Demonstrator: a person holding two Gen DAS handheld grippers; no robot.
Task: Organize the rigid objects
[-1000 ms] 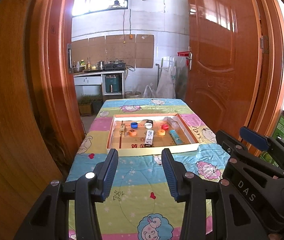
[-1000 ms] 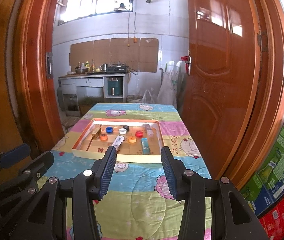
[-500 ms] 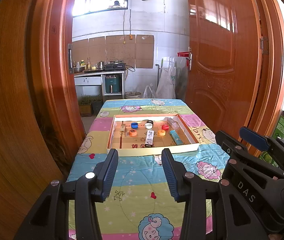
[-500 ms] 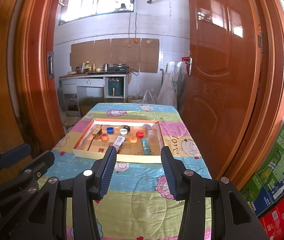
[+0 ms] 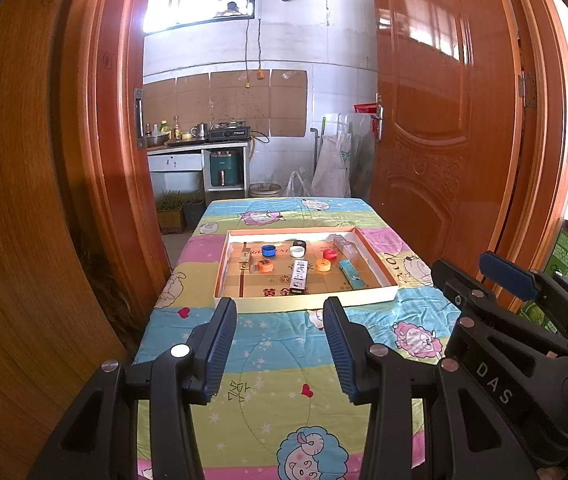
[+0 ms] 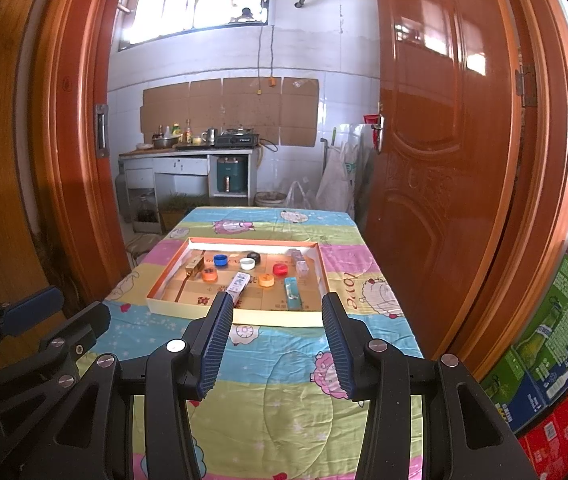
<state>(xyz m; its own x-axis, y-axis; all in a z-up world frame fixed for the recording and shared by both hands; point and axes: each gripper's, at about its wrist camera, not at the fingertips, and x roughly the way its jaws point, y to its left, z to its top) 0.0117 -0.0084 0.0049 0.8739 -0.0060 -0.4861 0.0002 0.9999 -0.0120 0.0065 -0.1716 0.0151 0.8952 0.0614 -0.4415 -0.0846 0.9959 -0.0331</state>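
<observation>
A shallow cardboard tray (image 5: 304, 302) (image 6: 235, 314) lies mid-table on a cartoon-print cloth. Inside it sit several bottle caps: a blue cap (image 5: 268, 250) (image 6: 220, 259), a white cap (image 5: 296, 251) (image 6: 247, 263), a red cap (image 5: 330, 254) (image 6: 279, 268) and two orange caps (image 5: 264, 266) (image 5: 323, 265). A white rectangular box (image 5: 299, 276) (image 6: 238, 282), a teal lighter (image 5: 350, 272) (image 6: 292, 292) and a gold lighter (image 5: 245, 261) (image 6: 192, 268) lie there too. My left gripper (image 5: 279, 344) and my right gripper (image 6: 273, 340) hang open over the near cloth, short of the tray, nothing between their fingers.
Wooden doors (image 5: 444, 120) and a door frame (image 5: 95, 140) flank the table (image 5: 284, 380) closely on both sides. Coloured cartons (image 6: 556, 348) stack at the right. A kitchen counter (image 6: 187, 152) stands behind the table. In the left wrist view the right gripper's body (image 5: 524, 340) sits at right.
</observation>
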